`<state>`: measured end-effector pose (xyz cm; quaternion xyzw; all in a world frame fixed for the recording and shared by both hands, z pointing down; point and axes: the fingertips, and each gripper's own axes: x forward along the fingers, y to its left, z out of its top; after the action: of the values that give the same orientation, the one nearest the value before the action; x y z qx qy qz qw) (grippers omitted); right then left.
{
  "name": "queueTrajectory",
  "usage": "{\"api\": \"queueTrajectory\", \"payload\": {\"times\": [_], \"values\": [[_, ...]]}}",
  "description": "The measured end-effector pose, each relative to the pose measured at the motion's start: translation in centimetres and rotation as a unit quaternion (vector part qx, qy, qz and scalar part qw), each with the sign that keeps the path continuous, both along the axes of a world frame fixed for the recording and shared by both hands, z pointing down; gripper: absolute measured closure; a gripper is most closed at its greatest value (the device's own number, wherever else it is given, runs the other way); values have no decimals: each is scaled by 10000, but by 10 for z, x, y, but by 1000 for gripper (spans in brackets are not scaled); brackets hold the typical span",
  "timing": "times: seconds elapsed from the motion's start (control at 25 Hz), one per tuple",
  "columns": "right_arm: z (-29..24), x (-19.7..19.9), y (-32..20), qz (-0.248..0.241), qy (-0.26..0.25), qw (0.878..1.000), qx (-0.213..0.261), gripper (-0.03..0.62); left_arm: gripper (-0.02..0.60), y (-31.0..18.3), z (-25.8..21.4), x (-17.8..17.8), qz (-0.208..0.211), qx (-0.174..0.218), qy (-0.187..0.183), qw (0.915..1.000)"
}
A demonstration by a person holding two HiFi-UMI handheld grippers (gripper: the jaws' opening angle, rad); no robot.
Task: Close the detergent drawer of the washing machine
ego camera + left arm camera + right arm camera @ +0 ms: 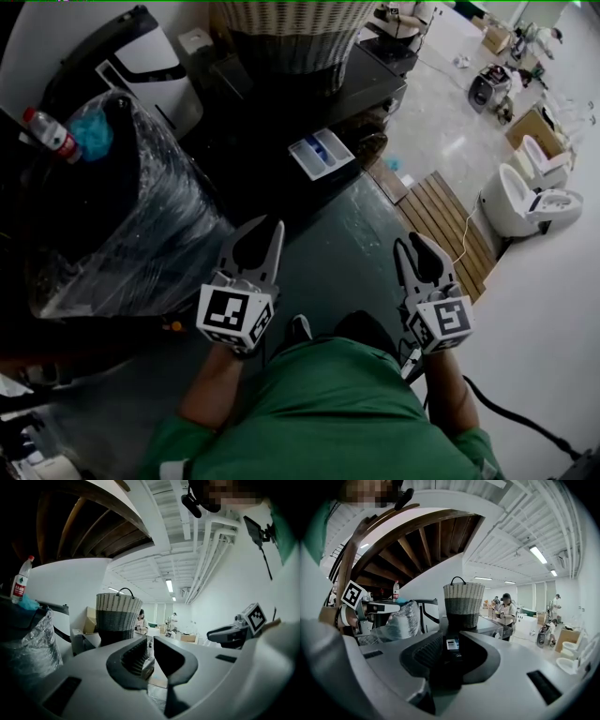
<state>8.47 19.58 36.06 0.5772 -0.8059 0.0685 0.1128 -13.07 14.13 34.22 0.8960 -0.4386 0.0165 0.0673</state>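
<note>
The white detergent drawer (321,153) stands pulled out of the dark washing machine (361,89), its blue-lined compartments showing. Both grippers hang in the air short of it, above the dark floor. My left gripper (268,228) points toward the machine; its jaws stand a narrow gap apart with nothing between them (150,645). My right gripper (414,246) is further right, open and empty. In the right gripper view the drawer (452,644) shows straight ahead through the gap between the jaws (451,657).
A woven basket (291,37) sits on top of the machine. A bulky plastic-wrapped object (122,216) with a red-labelled bottle (52,134) on it stands at the left. Wooden slats (450,225) and white toilets (525,202) lie to the right. People work far back.
</note>
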Motion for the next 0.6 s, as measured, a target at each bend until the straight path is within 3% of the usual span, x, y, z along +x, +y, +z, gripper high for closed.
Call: {"api": "queueTrajectory", "payload": {"times": [0.36,0.6], "values": [[19,-9,-22,-183,-37,9996,-192,482,525,-17,22,-1,-86,-281,-49,9996],[33,-1,-67,-332,-361,9984,-288,491,525,-50,26,0,-391,-383,-345,9979]]}}
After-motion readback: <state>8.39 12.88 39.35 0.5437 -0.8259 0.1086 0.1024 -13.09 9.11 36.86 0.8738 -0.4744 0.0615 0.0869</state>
